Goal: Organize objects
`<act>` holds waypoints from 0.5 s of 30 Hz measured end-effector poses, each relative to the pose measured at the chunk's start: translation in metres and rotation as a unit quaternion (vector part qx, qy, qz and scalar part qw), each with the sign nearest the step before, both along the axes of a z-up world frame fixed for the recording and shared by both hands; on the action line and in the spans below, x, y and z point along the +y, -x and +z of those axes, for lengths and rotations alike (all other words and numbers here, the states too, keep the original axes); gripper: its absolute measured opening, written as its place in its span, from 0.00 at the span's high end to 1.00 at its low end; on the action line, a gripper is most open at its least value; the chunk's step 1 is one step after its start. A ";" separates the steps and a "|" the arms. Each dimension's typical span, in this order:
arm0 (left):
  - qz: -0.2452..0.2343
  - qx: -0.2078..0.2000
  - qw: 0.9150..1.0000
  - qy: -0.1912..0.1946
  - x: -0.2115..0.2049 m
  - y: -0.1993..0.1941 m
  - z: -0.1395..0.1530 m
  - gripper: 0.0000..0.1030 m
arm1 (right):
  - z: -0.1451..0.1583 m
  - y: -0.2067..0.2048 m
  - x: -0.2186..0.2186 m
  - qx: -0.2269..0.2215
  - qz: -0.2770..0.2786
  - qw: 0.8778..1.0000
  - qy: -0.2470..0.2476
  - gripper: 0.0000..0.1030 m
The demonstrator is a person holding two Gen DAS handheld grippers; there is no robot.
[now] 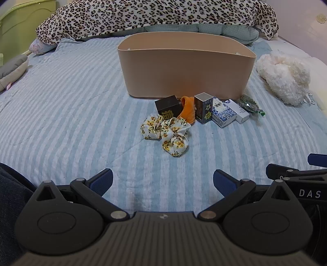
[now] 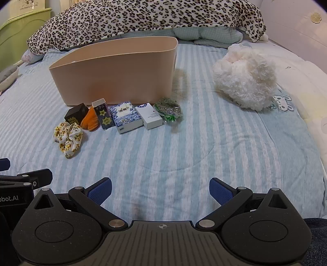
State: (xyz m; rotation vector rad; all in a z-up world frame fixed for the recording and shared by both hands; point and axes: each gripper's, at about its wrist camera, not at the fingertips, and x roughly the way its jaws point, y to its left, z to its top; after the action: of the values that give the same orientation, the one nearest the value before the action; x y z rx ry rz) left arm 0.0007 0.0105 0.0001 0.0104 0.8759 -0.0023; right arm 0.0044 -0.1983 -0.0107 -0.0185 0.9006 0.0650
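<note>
While both grippers hang wide open and empty over a blue-and-white striped quilt point(image 1: 71, 106), a row of small things lies untouched in front of a beige bin point(image 1: 186, 67). The left gripper point(image 1: 162, 182) and the right gripper point(image 2: 160, 189) sit side by side near the foot of the bed, each tilted down toward the covers, blue pads spread with only fabric between them. Each camera catches the edge of the other tool.

The bin stands upright in the middle of the bed; its inside is hidden from both views. Just before its front wall, from left to right, lie a black box point(image 1: 168, 107) with a yellow character, an orange cloth point(image 1: 187, 110), a dark upright carton point(image 1: 203, 110) with a star mark, a blue-and-white patterned box point(image 2: 125, 117), a white box point(image 2: 148, 115) and a green crinkled packet point(image 2: 168, 111). The boxes sit close, several touching. Nearer the grippers, just beside the black box, rests a floral scrunchie point(image 1: 166, 133), white with yellow blooms.

To the right of the bin, well apart from the row, a white plush toy point(image 2: 245, 79) lies on the quilt. A leopard-print blanket point(image 2: 143, 18) is heaped across the head of the bed, behind the bin. A green cabinet point(image 2: 20, 30) stands at far left.
</note>
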 end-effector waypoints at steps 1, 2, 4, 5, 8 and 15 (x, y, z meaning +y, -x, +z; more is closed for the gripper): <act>0.000 0.000 1.000 -0.001 0.000 0.000 0.000 0.00 | 0.000 0.000 0.000 0.000 0.000 1.000 0.000 0.00; 0.000 0.000 1.000 -0.001 0.000 0.000 -0.001 0.00 | 0.000 0.000 0.000 0.000 0.000 1.000 0.000 0.00; -0.001 0.001 1.000 -0.001 0.000 0.000 -0.001 0.00 | 0.000 0.000 0.000 0.000 0.000 1.000 0.000 0.00; -0.001 0.002 1.000 -0.001 0.000 0.000 -0.001 0.00 | 0.000 0.000 0.000 0.001 0.000 1.000 0.001 0.00; 0.002 0.004 1.000 0.002 0.001 -0.001 -0.001 0.00 | -0.001 0.000 0.000 0.002 0.001 1.000 0.002 0.00; 0.003 0.006 1.000 0.006 0.003 -0.002 -0.002 0.00 | 0.000 -0.001 0.000 0.002 -0.001 1.000 0.000 0.00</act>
State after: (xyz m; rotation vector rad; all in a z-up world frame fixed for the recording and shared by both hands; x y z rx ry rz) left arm 0.0027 0.0135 -0.0021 -0.0028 0.8889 -0.0016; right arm 0.0050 -0.1986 -0.0111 -0.0180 0.9040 0.0630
